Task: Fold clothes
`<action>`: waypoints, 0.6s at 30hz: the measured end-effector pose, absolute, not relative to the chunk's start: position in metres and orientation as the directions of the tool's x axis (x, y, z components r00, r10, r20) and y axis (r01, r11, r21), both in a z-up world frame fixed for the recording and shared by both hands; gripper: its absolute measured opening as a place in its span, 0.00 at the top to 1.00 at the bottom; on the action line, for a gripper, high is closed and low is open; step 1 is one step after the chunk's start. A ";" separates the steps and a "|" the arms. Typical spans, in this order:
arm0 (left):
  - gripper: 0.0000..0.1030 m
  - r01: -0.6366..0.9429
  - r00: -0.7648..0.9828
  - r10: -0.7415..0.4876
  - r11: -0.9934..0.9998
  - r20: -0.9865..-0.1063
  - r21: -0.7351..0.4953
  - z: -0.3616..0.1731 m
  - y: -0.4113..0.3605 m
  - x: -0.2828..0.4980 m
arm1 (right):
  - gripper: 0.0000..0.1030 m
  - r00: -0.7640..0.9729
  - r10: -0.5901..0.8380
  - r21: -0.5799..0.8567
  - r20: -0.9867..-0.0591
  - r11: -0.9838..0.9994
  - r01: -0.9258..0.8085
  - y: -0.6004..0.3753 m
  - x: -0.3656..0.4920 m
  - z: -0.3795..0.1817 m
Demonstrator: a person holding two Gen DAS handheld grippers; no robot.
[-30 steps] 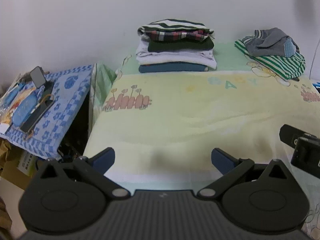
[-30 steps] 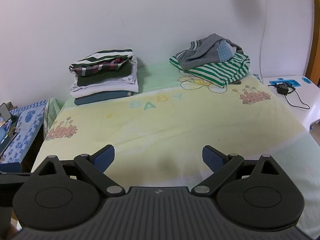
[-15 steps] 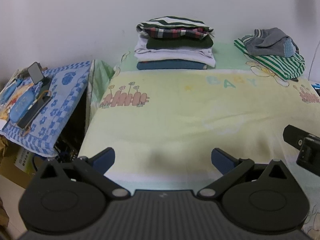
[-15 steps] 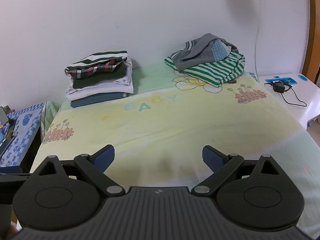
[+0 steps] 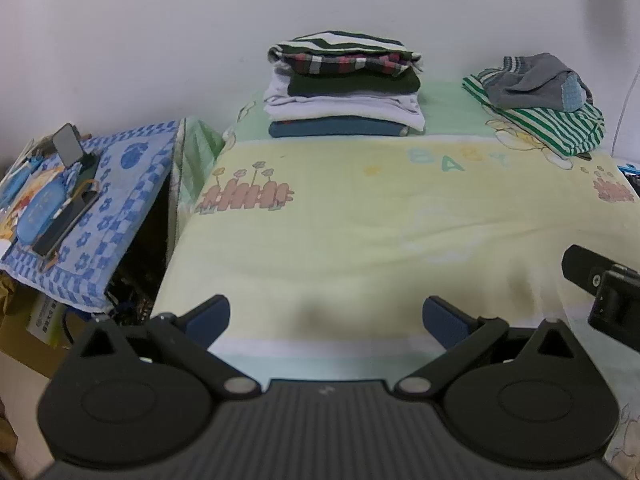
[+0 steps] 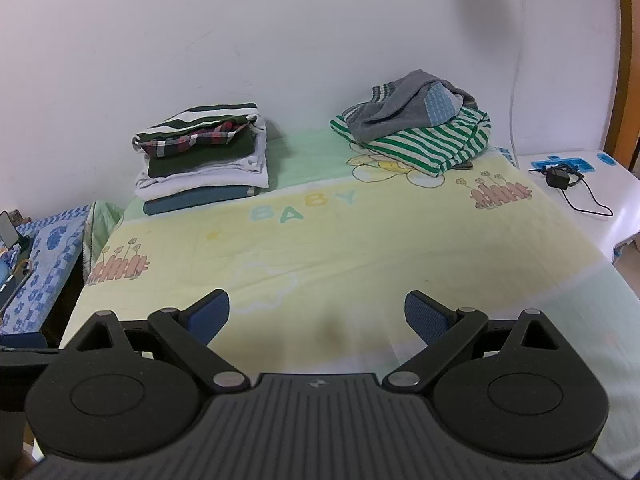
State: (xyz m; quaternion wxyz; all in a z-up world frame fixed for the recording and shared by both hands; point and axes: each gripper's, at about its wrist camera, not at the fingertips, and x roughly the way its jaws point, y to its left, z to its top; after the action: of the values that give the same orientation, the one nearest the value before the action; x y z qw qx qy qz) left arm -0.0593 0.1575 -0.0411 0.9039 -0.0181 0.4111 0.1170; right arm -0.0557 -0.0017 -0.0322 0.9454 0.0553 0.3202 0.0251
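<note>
A neat stack of folded clothes [image 5: 344, 88] sits at the back of the bed against the wall; it also shows in the right wrist view [image 6: 204, 160]. To its right lies an unfolded heap: a grey garment [image 5: 536, 82] on a green-and-white striped one [image 5: 560, 128], also seen in the right wrist view [image 6: 404, 114] [image 6: 436, 144]. My left gripper [image 5: 326, 316] is open and empty over the bed's near edge. My right gripper [image 6: 318, 314] is open and empty, also near the front edge.
The bed carries a yellow "BABY" blanket [image 6: 320, 248]. A side table with a blue patterned cloth [image 5: 116, 184], a phone and cases stands on the left. A white table with a charger and cable [image 6: 568, 180] stands on the right. The wall runs behind.
Both grippers have drawn back and lifted slightly from the bed; the clothes look a little farther away. Jaws stay open.
</note>
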 end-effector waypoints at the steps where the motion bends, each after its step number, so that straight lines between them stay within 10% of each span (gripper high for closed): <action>1: 0.00 -0.224 0.635 0.196 0.972 -0.747 0.064 -0.041 0.157 -0.059 | 0.06 0.795 0.083 0.120 -0.601 0.993 -0.013 -0.002 -0.056 -0.032; 18: 0.00 -0.222 0.635 0.195 0.973 -0.748 0.066 -0.040 0.153 -0.064 | 0.06 0.797 0.085 0.125 -0.598 0.992 -0.012 -0.006 -0.062 -0.030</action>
State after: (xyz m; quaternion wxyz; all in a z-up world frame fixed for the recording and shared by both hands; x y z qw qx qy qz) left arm -0.0645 0.1530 -0.0398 0.9040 -0.0161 0.4115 0.1153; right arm -0.0616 -0.0058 -0.0305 0.9462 0.0574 0.3174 0.0254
